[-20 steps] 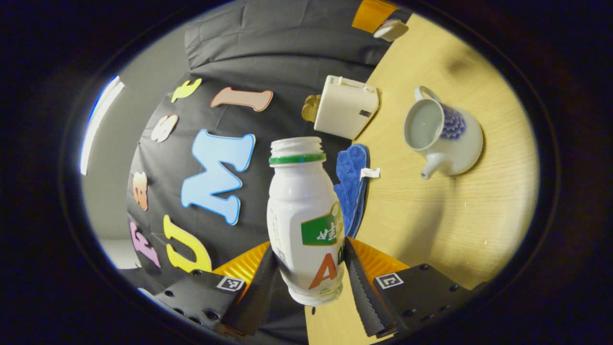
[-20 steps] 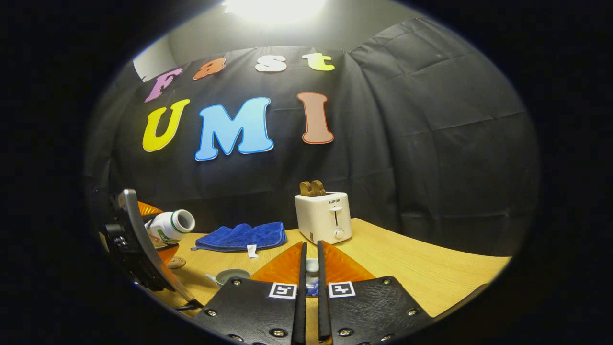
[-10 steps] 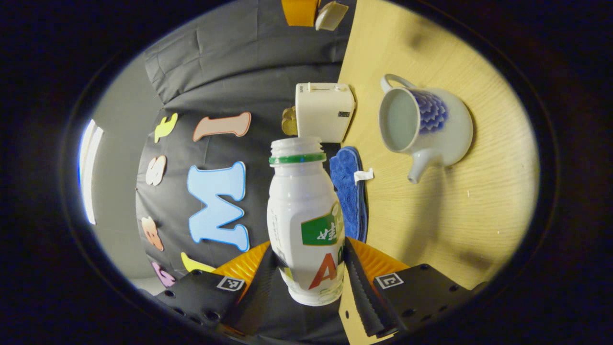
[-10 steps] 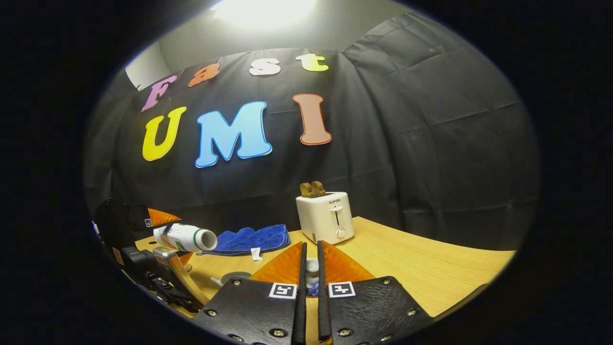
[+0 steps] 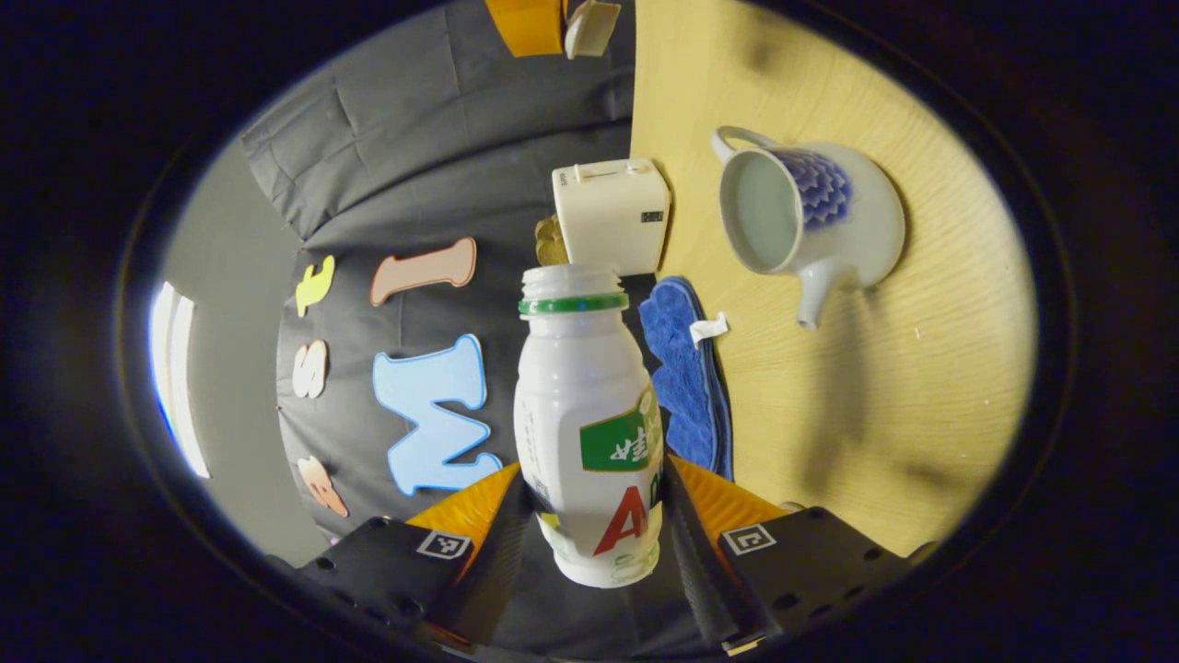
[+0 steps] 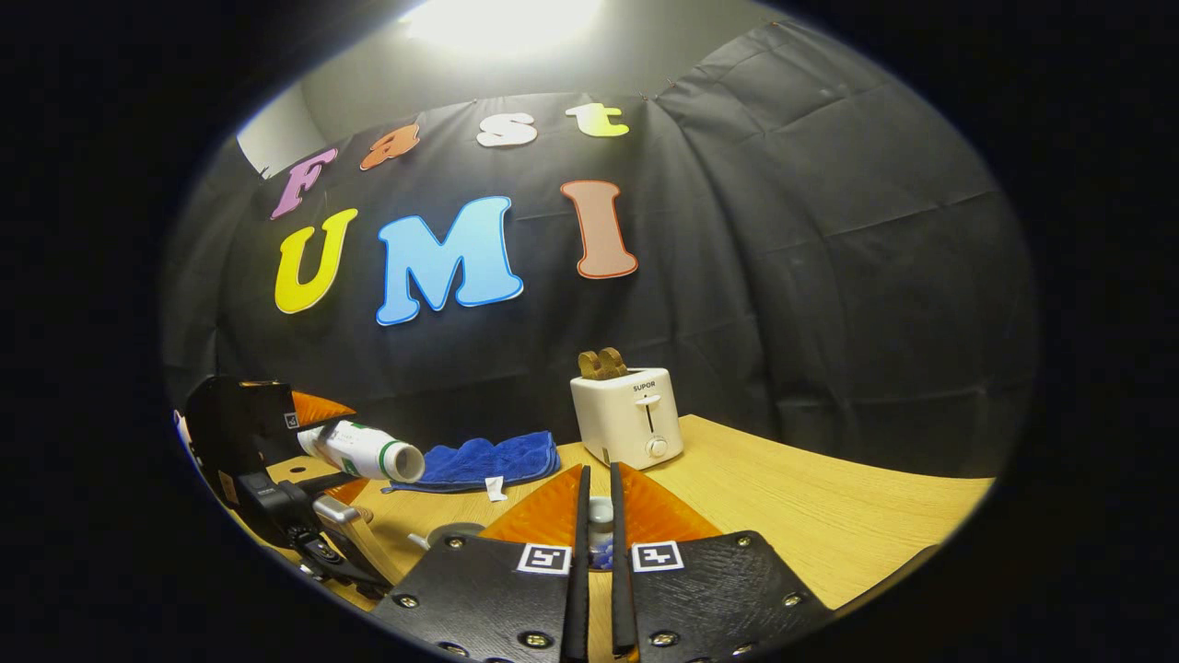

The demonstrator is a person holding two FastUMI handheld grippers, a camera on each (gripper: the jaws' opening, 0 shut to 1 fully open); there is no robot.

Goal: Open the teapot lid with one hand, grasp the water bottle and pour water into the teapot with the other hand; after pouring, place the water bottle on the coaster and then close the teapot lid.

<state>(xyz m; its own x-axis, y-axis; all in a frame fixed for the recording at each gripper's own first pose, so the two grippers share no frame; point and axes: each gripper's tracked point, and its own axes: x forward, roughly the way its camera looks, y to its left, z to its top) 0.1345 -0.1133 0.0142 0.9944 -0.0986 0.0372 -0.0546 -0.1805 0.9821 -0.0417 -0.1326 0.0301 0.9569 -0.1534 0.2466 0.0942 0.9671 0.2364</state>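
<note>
Left gripper view: left gripper [image 5: 589, 539] jaws clamped on the water bottle [image 5: 585, 424], tipped sideways, uncapped.
Open teapot [image 5: 811, 226] stands on the table [image 5: 884, 405] beyond the bottle's mouth. Right gripper [image 6: 594, 552] jaws nearly together, pinching the teapot lid [image 6: 599, 525].

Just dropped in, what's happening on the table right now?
The left gripper is clamped on the uncapped water bottle, tipped on its side toward the open teapot. The right gripper pinches the teapot lid above the table. No water is visibly flowing.
</note>
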